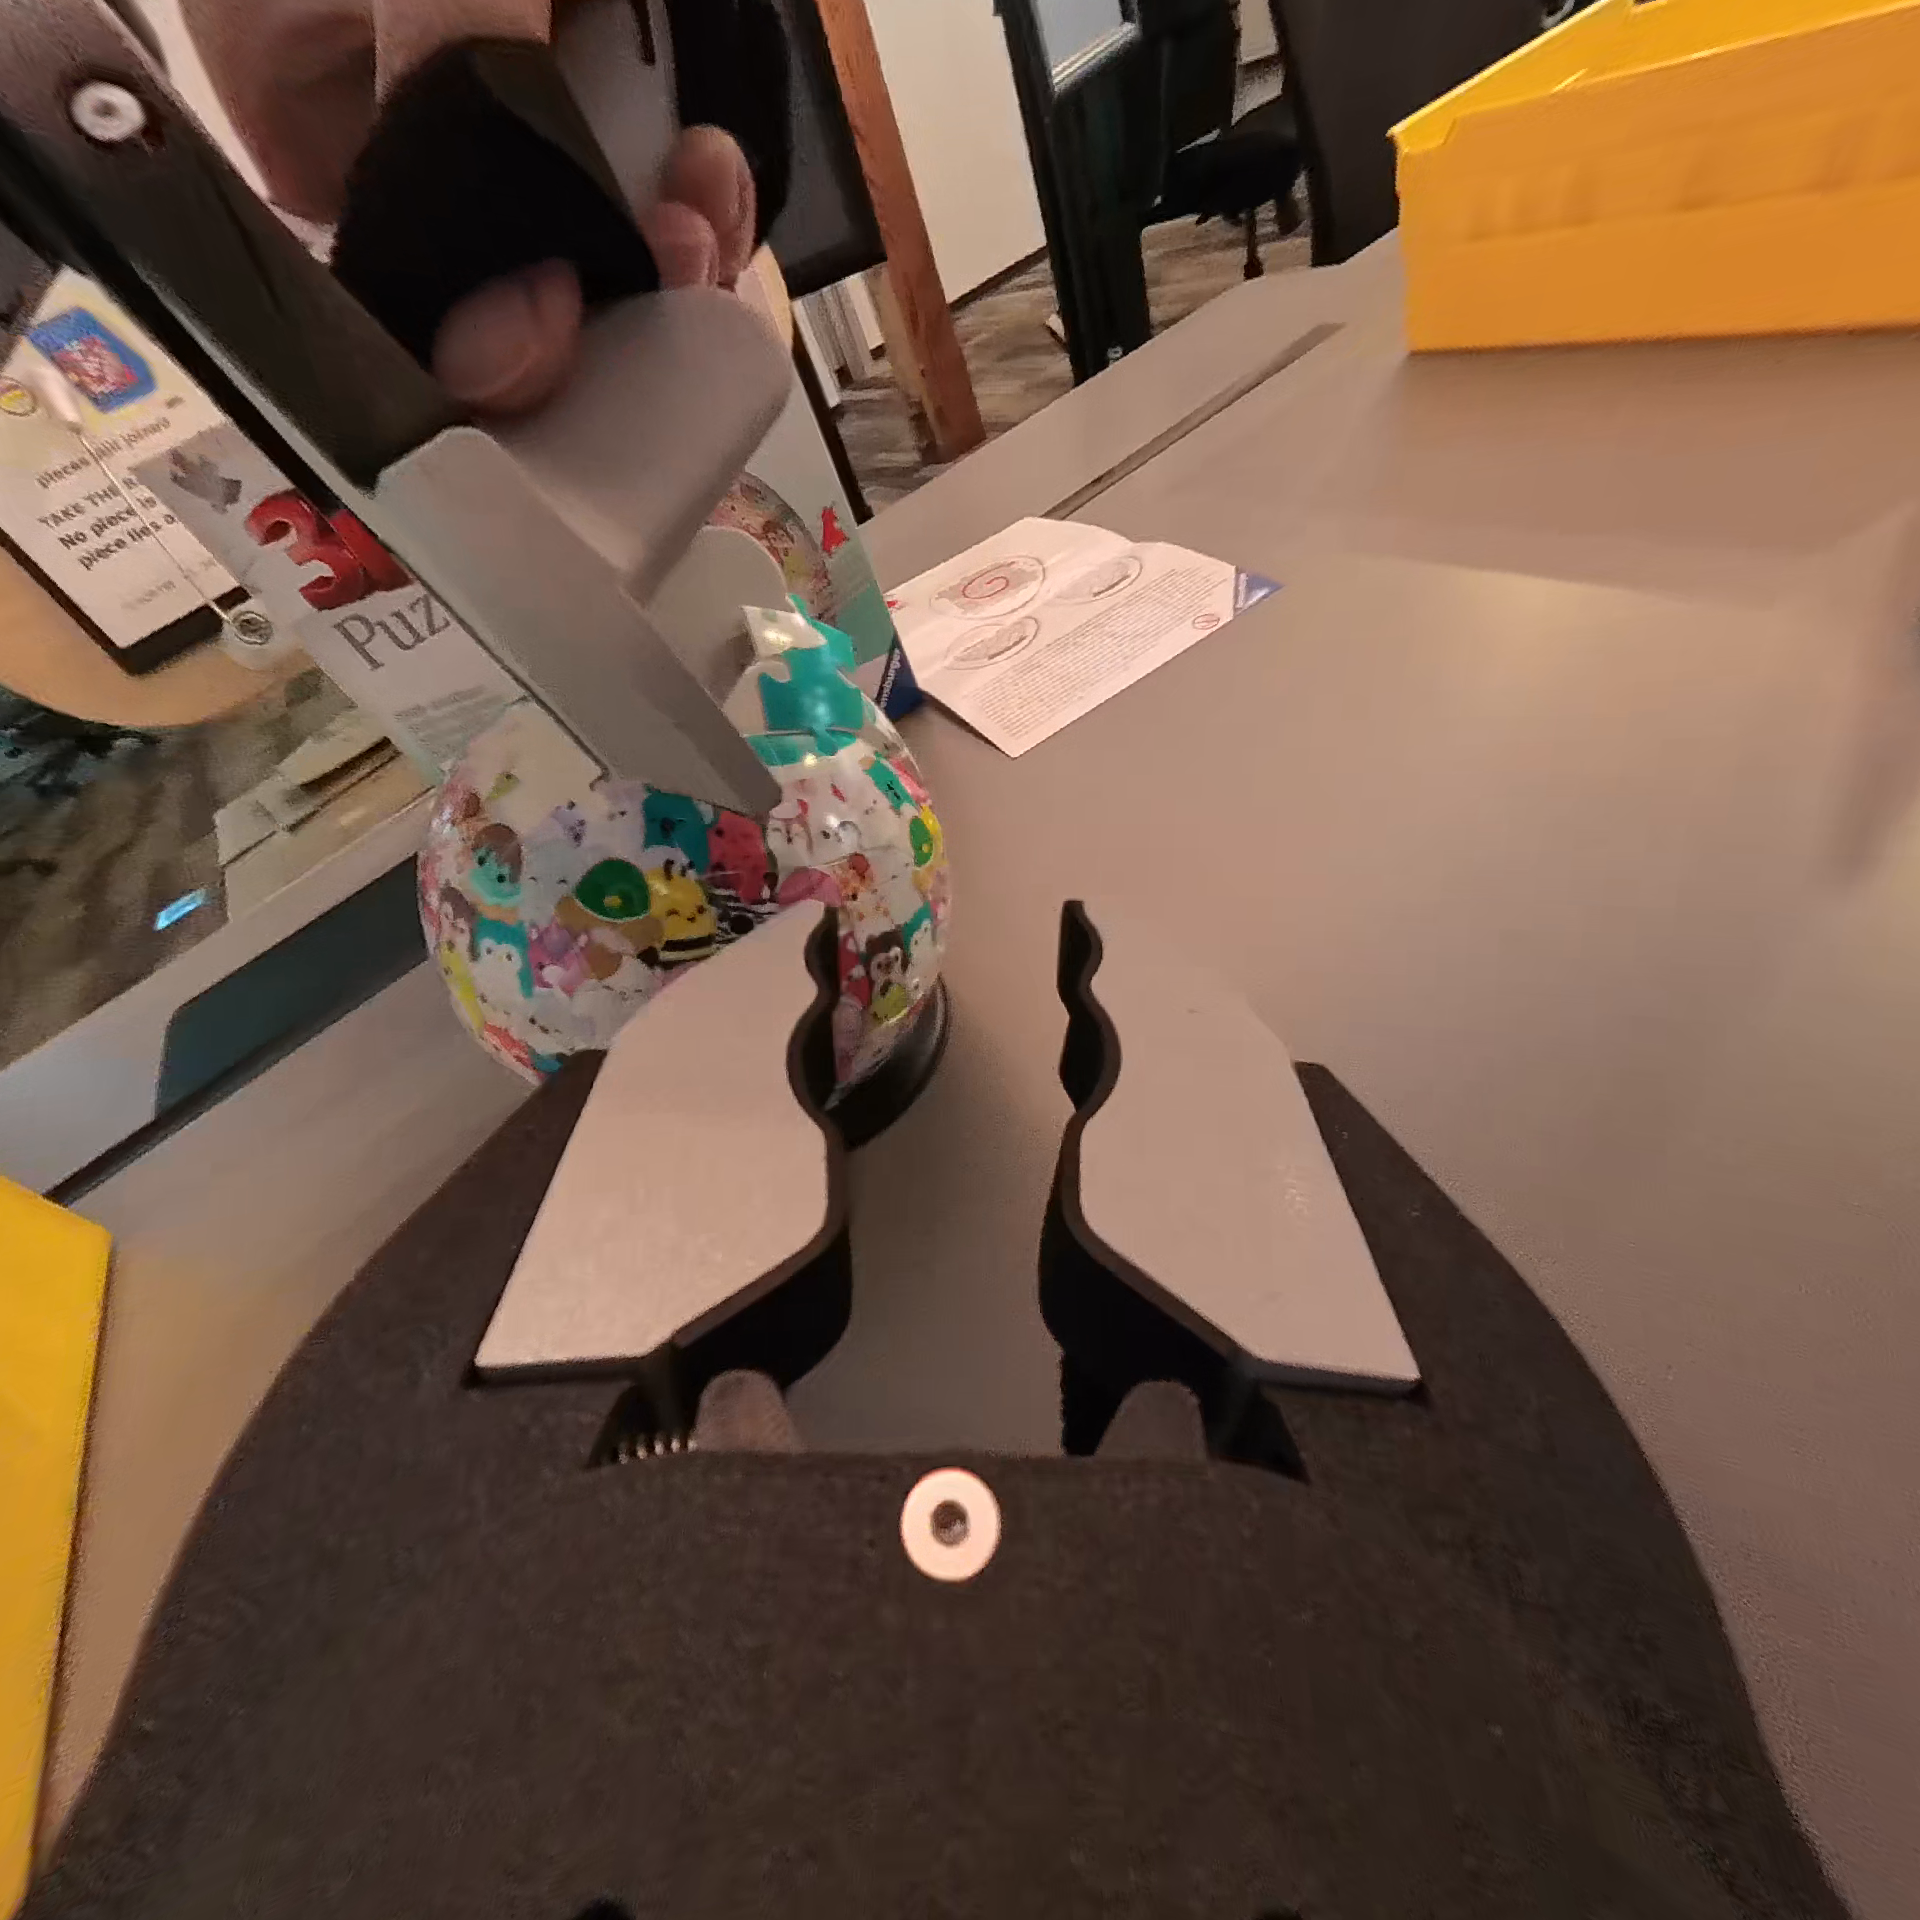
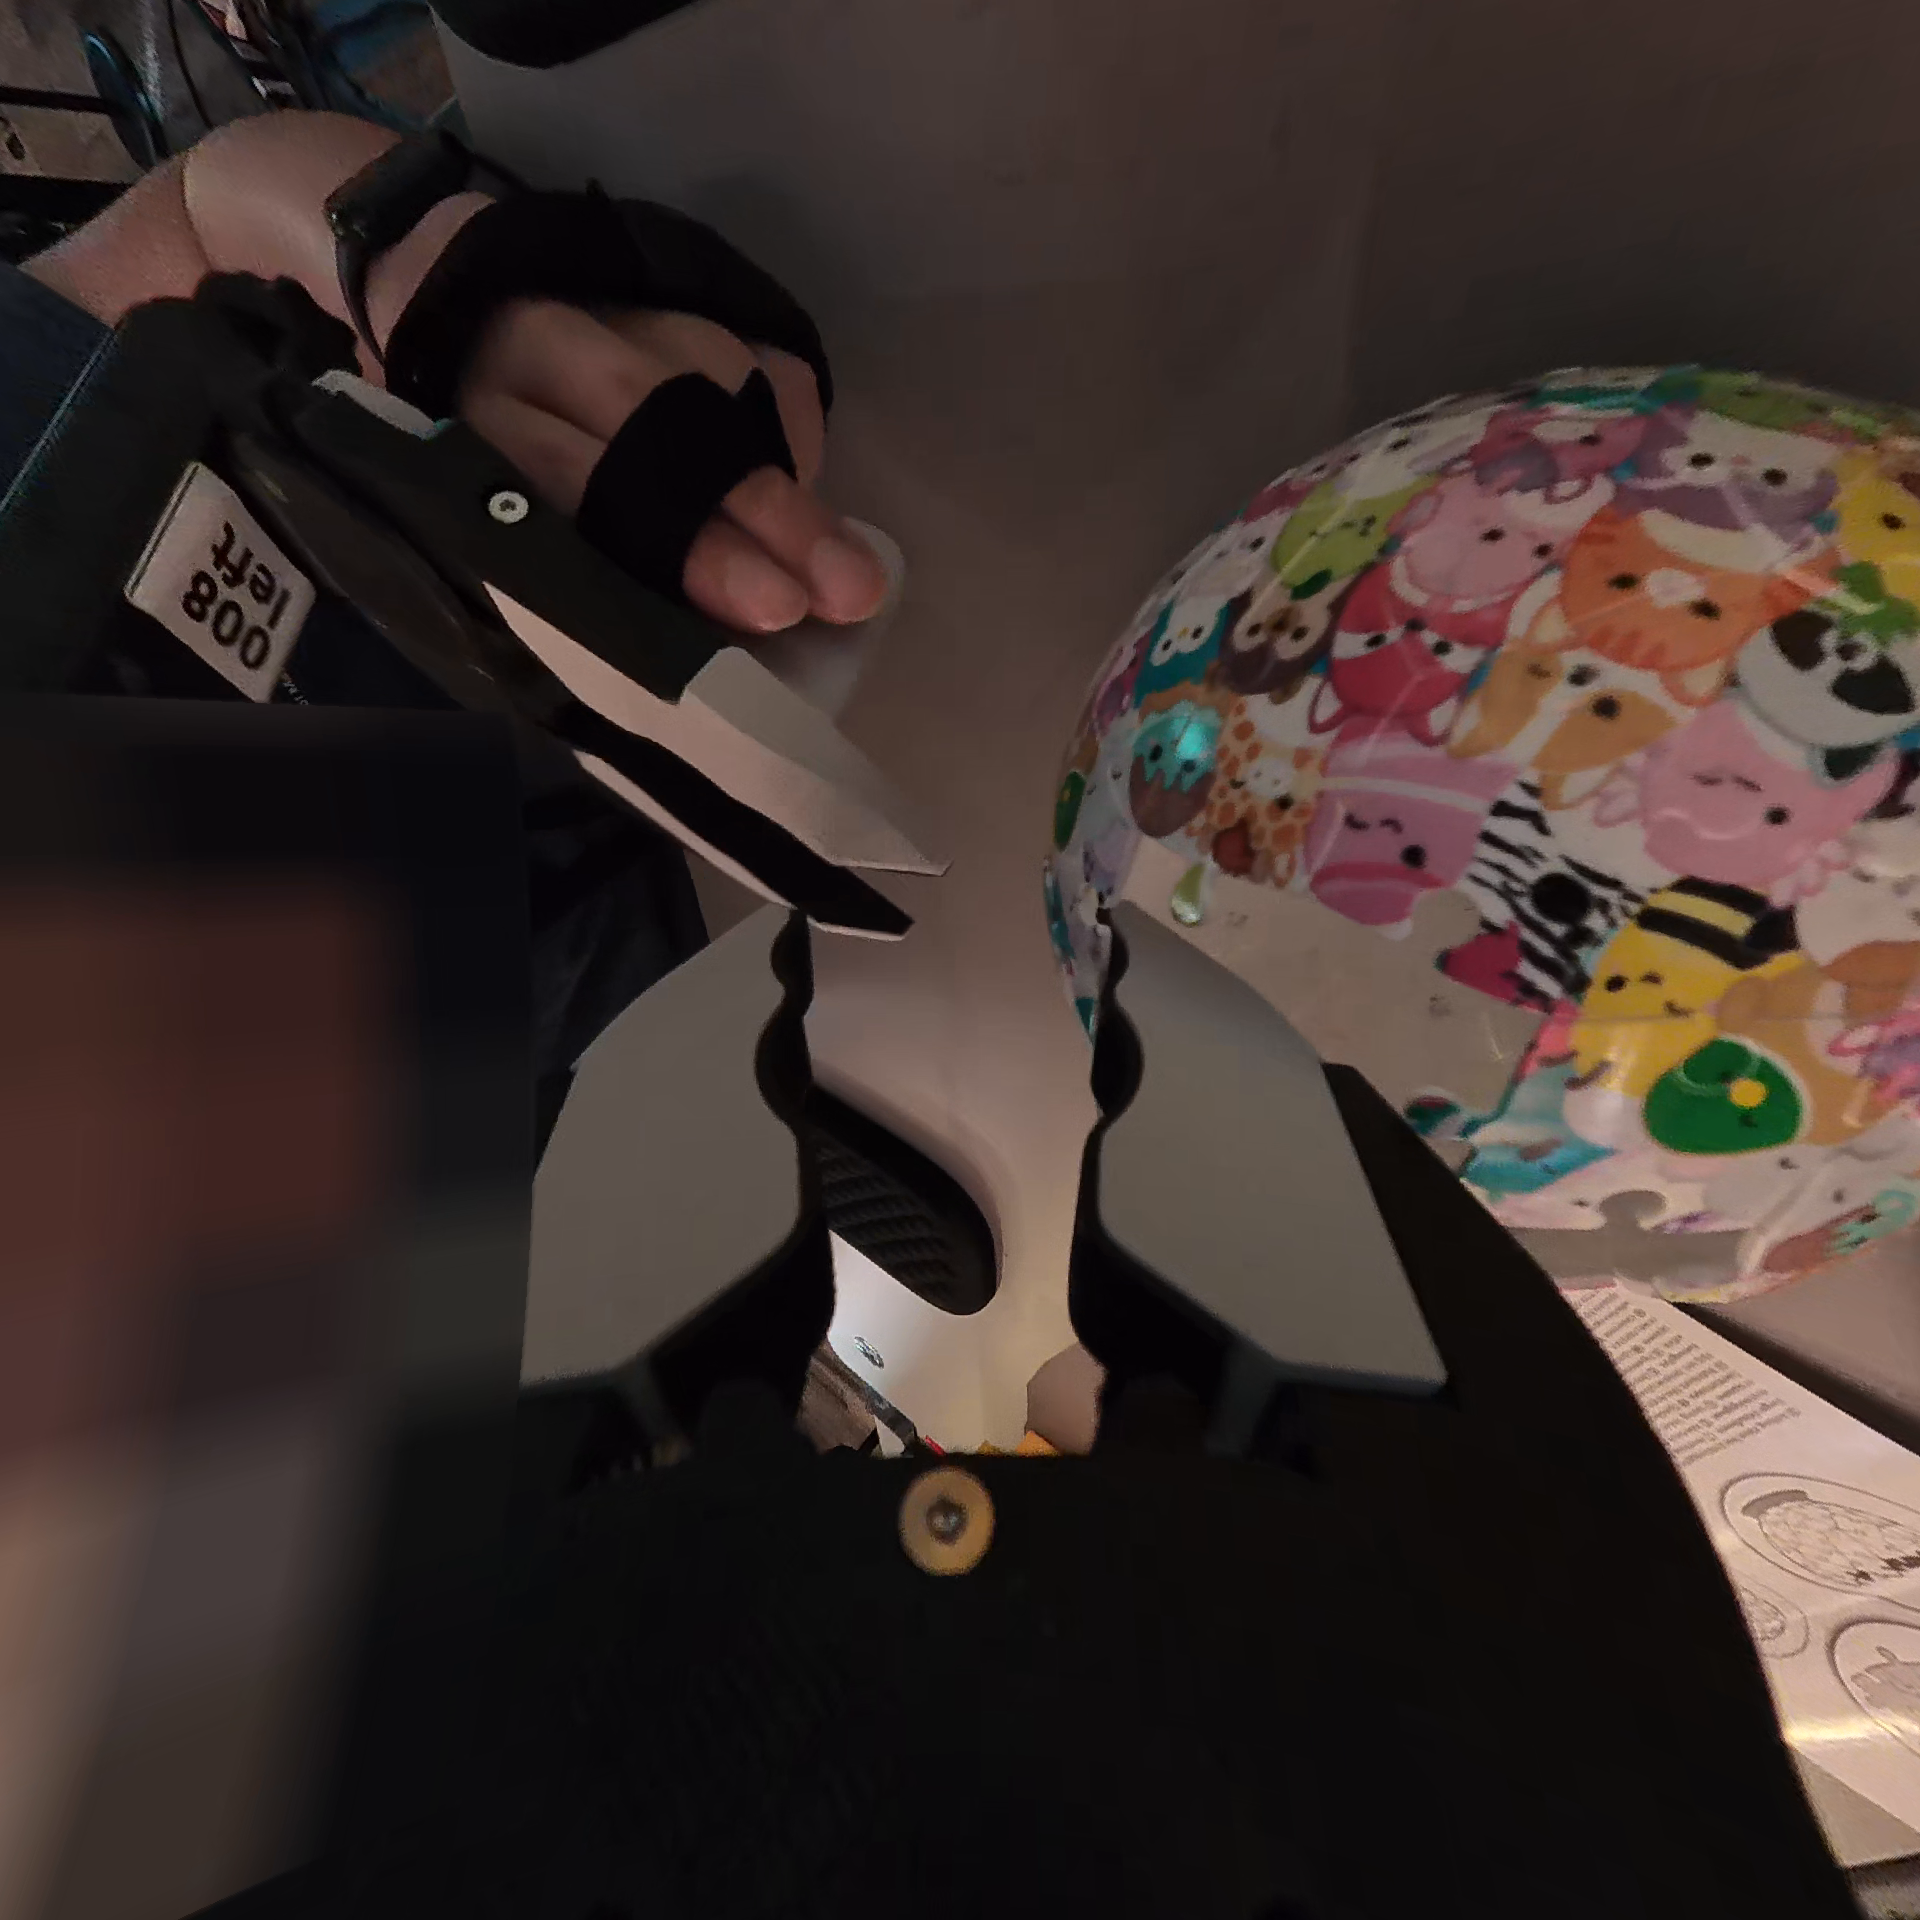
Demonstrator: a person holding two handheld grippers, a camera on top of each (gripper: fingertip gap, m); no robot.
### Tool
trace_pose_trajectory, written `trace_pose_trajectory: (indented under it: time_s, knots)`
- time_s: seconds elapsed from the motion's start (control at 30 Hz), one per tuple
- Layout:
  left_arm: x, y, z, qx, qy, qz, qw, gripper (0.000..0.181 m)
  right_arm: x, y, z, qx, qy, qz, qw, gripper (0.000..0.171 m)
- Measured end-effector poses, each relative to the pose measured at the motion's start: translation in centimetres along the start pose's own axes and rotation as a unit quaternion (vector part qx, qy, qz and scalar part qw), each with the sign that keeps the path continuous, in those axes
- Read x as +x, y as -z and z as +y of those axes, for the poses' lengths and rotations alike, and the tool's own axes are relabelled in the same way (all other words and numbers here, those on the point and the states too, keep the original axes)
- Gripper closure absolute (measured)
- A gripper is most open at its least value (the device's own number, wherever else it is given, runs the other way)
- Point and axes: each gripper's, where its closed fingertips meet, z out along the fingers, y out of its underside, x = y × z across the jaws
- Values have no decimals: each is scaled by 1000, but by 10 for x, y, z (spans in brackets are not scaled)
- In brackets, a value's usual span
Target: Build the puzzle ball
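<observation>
At centre left of the left wrist view, the nearly complete ball [image 1: 681, 914] sits on a grey table [image 1: 1455, 935]. The right gripper [image 1: 717, 727], above it, and the left gripper [image 1: 940, 935], both spread empty; a teal piece [image 1: 805, 675] stands proud, best seated by gentle, square pressing.

Left wrist view bright, warm, sharp near the puzzle ball [image 1: 681, 904]; fisheye bends edges, yellow bin [image 1: 1662, 177] motion-blurred. Right wrist view dim, heavily shadowed left of the ball.
</observation>
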Motion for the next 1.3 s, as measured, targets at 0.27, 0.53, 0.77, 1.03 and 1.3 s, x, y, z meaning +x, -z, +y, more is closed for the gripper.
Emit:
trace_pose_trajectory:
  time_s: [0.27, 0.53, 0.77, 1.03, 1.3]
  knots:
    - [-2, -11, 10, -23, -28, -26, 999, 132, 2, 2, 1, -4, -1, 9, 1000, 117]
    - [-9, 4, -2, 18, 9, -38, 999, 133, -1, 14, 3, 16, 16, 59, 998, 113]
    - [-10, 19, 3, 25, 28, -37, 999, 133, -13, 46, 8, 67, 44, 153, 985, 111]
    - [3, 18, 9, 12, 38, -2, 999, 135, -49, 61, 35, 313, 187, 245, 898, 122]
    - [2, 19, 13, 14, 72, 17, 997, 136, -46, 49, 49, 495, 314, 288, 757, 117]
